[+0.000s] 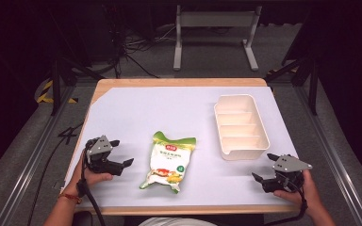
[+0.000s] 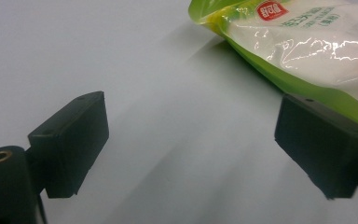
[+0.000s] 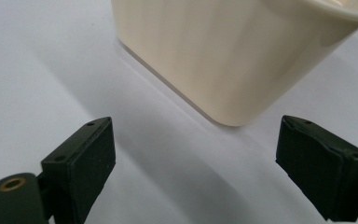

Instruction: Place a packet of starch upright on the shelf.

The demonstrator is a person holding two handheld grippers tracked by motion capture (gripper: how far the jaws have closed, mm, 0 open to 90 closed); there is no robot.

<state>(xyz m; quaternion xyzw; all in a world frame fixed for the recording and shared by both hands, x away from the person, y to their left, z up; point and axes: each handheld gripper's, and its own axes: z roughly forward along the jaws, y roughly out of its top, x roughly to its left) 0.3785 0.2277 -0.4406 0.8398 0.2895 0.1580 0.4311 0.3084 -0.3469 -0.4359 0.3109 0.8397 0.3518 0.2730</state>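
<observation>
On the white table cover (image 1: 122, 113), left to right:
Left gripper (image 1: 121, 153): at 8 o'clock, jaws spread apart, nothing between them.
Snack pouch (image 1: 169, 161): at 6 o'clock, lying flat, long axis running 12 to 6; it lies at the left gripper's 3 o'clock, just beside it.
Divided tray (image 1: 218, 117): cream, at 2 o'clock, empty.
Right gripper (image 1: 265, 166): at 4 o'clock, jaws apart, facing the tray's near corner.
Nearer hand: likely the left.

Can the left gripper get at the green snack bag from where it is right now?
Probably yes. The left gripper is open and points at the green snack bag, which lies flat, with bare white table cover between them.
</observation>
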